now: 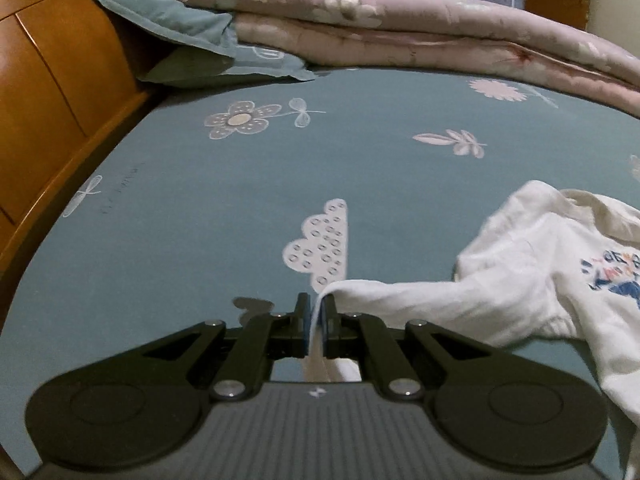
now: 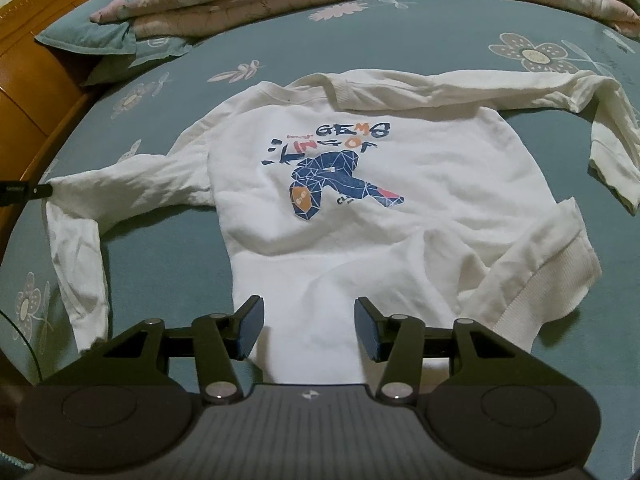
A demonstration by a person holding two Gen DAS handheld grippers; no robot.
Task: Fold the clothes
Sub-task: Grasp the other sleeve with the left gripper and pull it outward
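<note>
One sweatshirt (image 2: 360, 208) lies flat, collar pointing away.

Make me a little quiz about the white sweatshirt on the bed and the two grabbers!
1. True or false: the left gripper is pinching a sleeve of the white sweatshirt.
2. The right gripper is: A) open above the hem, B) shut on the collar.
3. What colour is the bedsheet?

Key: 1 true; 2 A; 3 teal, with flower prints.
</note>
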